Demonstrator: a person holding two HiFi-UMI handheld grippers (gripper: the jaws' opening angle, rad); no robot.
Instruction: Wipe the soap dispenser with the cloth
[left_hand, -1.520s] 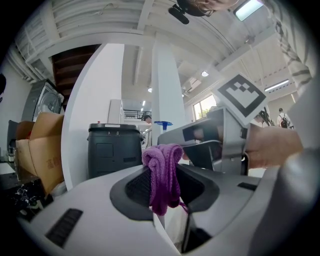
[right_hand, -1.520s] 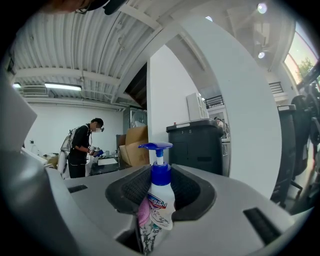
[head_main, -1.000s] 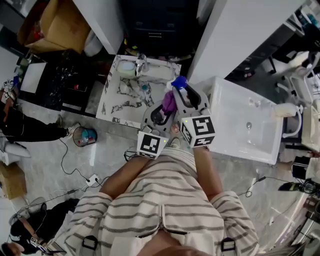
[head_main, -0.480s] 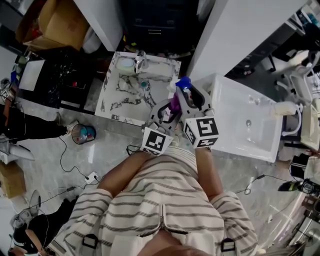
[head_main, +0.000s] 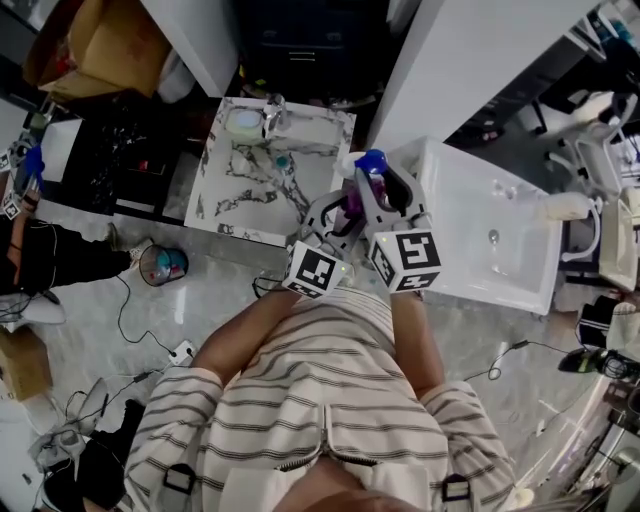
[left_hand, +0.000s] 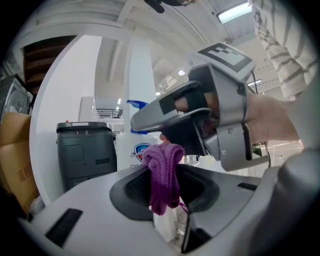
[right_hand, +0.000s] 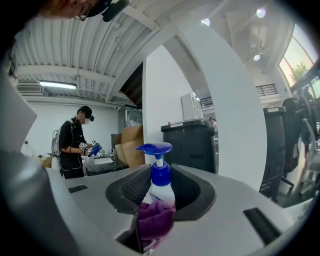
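Your right claw (right_hand: 160, 192) grips the soap dispenser (right_hand: 161, 176) upright before your chest, and your left claw (left_hand: 165, 170) is clenched on the purple cloth (left_hand: 161, 182), seemingly pressed against the bottle's lower side.

The purple cloth (left_hand: 162, 175) is showing a soft, ribbed knit. The dispenser (right_hand: 161, 176) is gleaming as smooth plastic. The upper-centre marbled counter (head_main: 250, 200) is looking polished.

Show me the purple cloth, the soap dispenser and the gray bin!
purple cloth (left_hand: 162, 172): left gripper view, middle of its fold.
soap dispenser (right_hand: 162, 172): right gripper view, its blue collar.
gray bin (right_hand: 192, 145): right gripper view, front wall.
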